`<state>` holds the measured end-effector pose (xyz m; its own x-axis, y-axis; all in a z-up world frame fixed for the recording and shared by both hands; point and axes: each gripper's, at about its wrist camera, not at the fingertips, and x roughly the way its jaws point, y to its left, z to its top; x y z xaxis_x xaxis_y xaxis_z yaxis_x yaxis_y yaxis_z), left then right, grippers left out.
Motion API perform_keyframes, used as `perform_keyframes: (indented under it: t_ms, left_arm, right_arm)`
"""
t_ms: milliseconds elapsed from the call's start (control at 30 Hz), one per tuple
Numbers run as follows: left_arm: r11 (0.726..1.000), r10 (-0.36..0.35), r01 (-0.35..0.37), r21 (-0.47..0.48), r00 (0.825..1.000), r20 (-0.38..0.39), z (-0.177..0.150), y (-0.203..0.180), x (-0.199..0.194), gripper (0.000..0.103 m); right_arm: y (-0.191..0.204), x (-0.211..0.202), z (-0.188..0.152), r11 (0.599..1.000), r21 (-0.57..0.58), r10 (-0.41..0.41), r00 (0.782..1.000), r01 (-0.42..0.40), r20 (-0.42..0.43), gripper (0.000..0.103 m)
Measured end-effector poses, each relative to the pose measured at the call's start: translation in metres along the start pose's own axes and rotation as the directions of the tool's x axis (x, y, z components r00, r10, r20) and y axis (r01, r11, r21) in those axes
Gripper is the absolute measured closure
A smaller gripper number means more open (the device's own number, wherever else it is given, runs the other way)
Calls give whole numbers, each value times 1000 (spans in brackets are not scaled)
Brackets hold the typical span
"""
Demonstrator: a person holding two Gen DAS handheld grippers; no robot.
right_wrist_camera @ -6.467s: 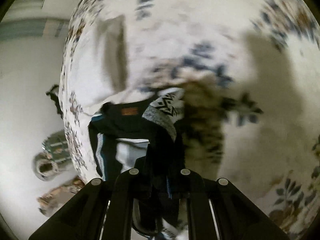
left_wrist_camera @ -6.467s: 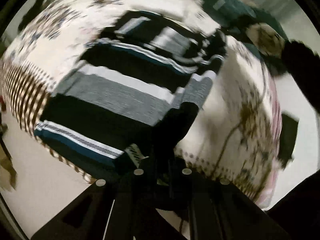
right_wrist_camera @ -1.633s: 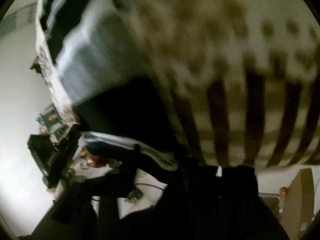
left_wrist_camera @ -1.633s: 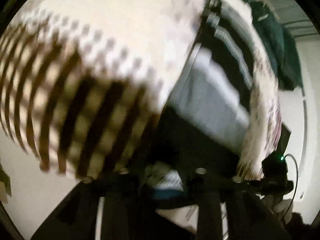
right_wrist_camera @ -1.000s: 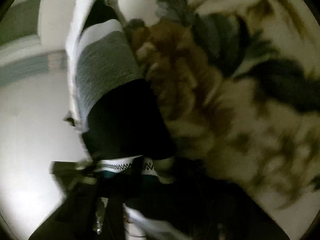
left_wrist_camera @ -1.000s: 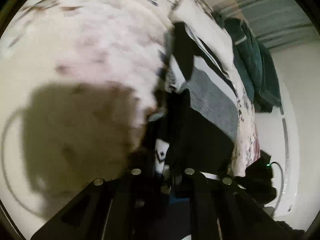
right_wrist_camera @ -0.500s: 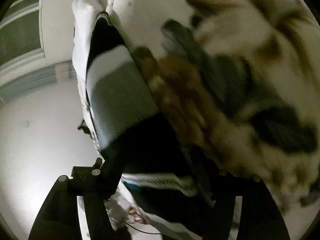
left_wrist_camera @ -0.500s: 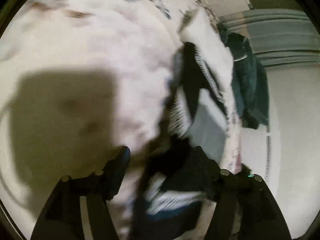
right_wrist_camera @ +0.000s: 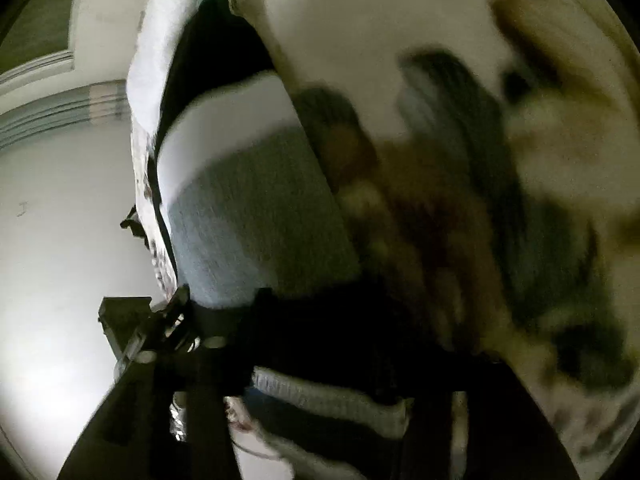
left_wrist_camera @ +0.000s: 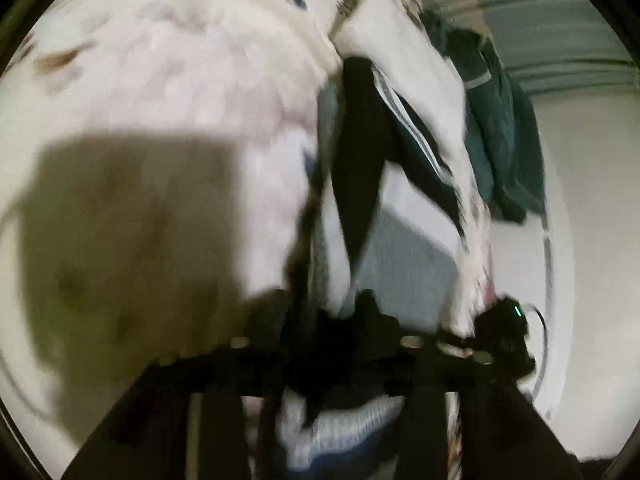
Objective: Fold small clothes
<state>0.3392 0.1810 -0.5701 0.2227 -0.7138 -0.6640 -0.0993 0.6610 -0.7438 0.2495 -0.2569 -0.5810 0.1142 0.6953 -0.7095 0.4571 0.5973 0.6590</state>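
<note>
I am looking down at a floral bedspread (left_wrist_camera: pixel 180 92), and its edge is running along the right of the left wrist view, with pale floor (left_wrist_camera: pixel 592 240) beyond it. A dark green garment (left_wrist_camera: pixel 496 136) is hanging past that edge, and a small black device (left_wrist_camera: pixel 504 328) with a green light is sitting low by the bed's side. To the left the spread is lying broad and bare, with a big shadow across it.

My left gripper (left_wrist_camera: pixel 324 344) is sitting low over the striped sweater (left_wrist_camera: pixel 400 256), fingers spread wide with cloth lying between and under them; I cannot tell whether any of it is pinched. My right gripper (right_wrist_camera: pixel 316 344) is also hovering low, its fingers likewise spread, straddling the sweater's (right_wrist_camera: pixel 248 216) dark band and white patterned hem. Both views are blurring, so contact is hard to judge.

The sweater is lying along the bed's edge, its long axis running away from both cameras toward the far end of the bed. Its black, white and grey bands are crossing that axis, and a black fold is standing up near the middle.
</note>
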Motion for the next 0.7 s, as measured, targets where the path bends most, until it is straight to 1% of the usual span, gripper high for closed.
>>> perform_keyframes:
  t_ms: [33, 67, 100, 133, 167, 200, 233, 267, 300, 333, 400, 467, 500, 567, 600, 633, 667, 700]
  left_arm:
    - [1000, 3, -3, 18, 1000, -17, -14, -1, -7, 46]
    - [999, 11, -10, 32, 999, -31, -27, -3, -11, 44]
    - [998, 34, -31, 47, 998, -60, -47, -2, -15, 44]
    - [996, 72, -67, 55, 992, -100, -72, 0, -18, 44]
    - [995, 91, -84, 57, 988, -126, -89, 2, -18, 44]
    - [992, 120, -112, 61, 979, -162, -115, 6, -18, 44]
    - [986, 160, -149, 68, 970, -185, -141, 10, -18, 44]
    - [983, 178, -168, 70, 964, -195, -159, 13, -18, 44]
    - [982, 186, -177, 65, 965, -186, -177, 16, -21, 44]
    - [983, 180, -175, 48, 971, -154, -194, 19, -26, 45]
    - [986, 168, -167, 12, 981, -97, -213, 23, -34, 48]
    - [987, 155, -157, -28, 987, -48, -223, 23, -41, 50]
    - [987, 155, -156, -40, 987, -29, -227, 23, -43, 52]
    - [984, 171, -171, -41, 985, -13, -235, 25, -43, 72]
    - [982, 185, -185, -38, 983, -23, -239, 26, -40, 90]
    - [981, 190, -191, -34, 981, -32, -243, 27, -38, 91]
    - [981, 190, -191, -27, 981, -36, -244, 28, -36, 91]
    - [983, 183, -184, -20, 982, -40, -247, 27, -35, 91]
  right_arm:
    - [-1, -1, -8, 1000, 0, 22, 999, -22, -43, 43]
    - [-3, -1, -21, 999, -8, 38, 996, -39, -80, 41]
    - [-4, -2, -32, 999, -17, 35, 994, -37, -102, 38]
    - [-7, -2, -44, 999, -24, 25, 992, -28, -127, 33]
    - [-14, -1, -63, 1000, -23, 11, 987, -15, -161, 33]
    - [-21, 1, -76, 1000, -13, 2, 982, -5, -188, 33]
    - [-30, 2, -91, 1000, 2, -8, 977, 8, -212, 33]
    - [-39, 3, -104, 999, 24, -18, 972, 25, -234, 33]
    - [-46, -2, -111, 999, 38, -22, 969, 32, -245, 33]
    - [-50, 0, -119, 998, 52, -24, 967, 39, -253, 33]
    - [-64, 4, -143, 995, 88, -16, 961, 41, -274, 33]
    - [-75, 8, -165, 993, 117, 0, 961, 33, -278, 33]
    - [-74, 10, -169, 993, 117, 2, 961, 32, -275, 33]
    - [-75, 8, -177, 993, 109, -2, 964, 32, -266, 33]
    - [-72, 12, -176, 993, 109, -6, 965, 36, -262, 33]
    - [-76, 16, -177, 993, 107, -12, 966, 41, -260, 33]
    - [-69, 23, -170, 993, 105, -18, 967, 47, -255, 33]
    - [-79, 19, -175, 994, 94, -26, 967, 52, -253, 33]
